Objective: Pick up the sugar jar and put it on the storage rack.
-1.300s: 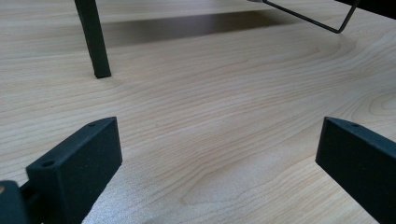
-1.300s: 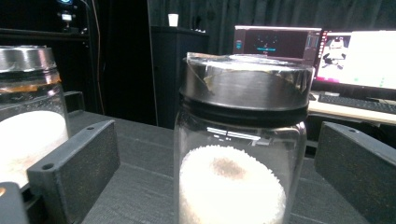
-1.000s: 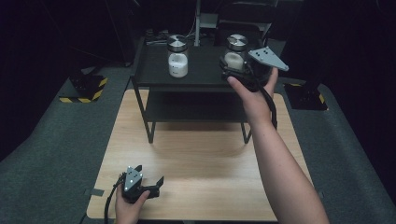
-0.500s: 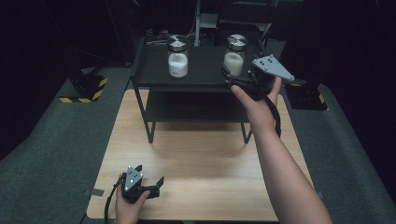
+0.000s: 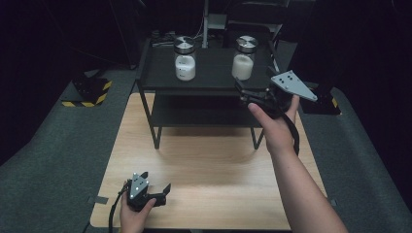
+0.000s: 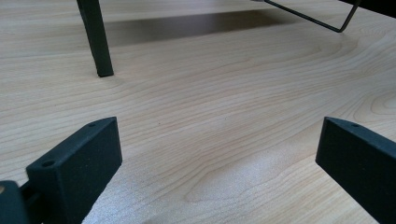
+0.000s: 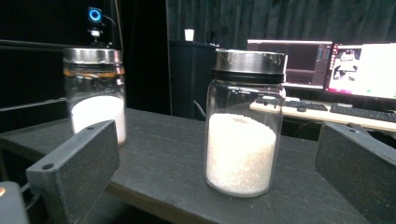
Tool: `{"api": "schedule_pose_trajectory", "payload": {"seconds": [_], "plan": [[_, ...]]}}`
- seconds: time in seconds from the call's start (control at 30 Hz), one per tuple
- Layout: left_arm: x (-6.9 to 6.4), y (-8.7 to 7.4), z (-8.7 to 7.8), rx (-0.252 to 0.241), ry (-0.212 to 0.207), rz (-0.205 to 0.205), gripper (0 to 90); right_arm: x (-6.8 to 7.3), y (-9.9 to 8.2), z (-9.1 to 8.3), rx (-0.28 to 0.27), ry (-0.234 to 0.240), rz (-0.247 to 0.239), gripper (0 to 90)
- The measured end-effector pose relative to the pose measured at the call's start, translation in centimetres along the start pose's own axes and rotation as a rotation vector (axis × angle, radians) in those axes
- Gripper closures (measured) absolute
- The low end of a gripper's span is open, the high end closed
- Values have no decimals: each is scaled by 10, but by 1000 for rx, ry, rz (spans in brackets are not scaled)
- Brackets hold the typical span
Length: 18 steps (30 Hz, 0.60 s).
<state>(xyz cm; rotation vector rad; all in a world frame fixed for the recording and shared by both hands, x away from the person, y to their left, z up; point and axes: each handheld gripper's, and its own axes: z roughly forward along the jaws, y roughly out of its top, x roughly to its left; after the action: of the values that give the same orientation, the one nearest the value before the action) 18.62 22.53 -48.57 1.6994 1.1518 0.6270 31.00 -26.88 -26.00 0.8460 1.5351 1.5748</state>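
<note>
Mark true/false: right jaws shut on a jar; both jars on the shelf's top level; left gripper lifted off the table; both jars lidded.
1. The right gripper is shut on a jar. False: its jaws are open, short of the right jar.
2. Both jars stand on the black shelf's top level. True.
3. The left gripper is raised to the left jar. False: it sits low over the wooden table.
4. Both jars have metal lids. True.

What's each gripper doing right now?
Left gripper: open, empty, low over the table.
Right gripper: open, empty, facing the right jar on the shelf.
</note>
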Motion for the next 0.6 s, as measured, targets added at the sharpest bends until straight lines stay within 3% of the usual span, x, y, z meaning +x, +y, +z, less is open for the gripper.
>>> {"api": "schedule_pose_trajectory", "payload": {"seconds": [0.6], "plan": [[-1,0,0,2,5,3,6,-5,-29,-56,-17,31,-4,0]]}}
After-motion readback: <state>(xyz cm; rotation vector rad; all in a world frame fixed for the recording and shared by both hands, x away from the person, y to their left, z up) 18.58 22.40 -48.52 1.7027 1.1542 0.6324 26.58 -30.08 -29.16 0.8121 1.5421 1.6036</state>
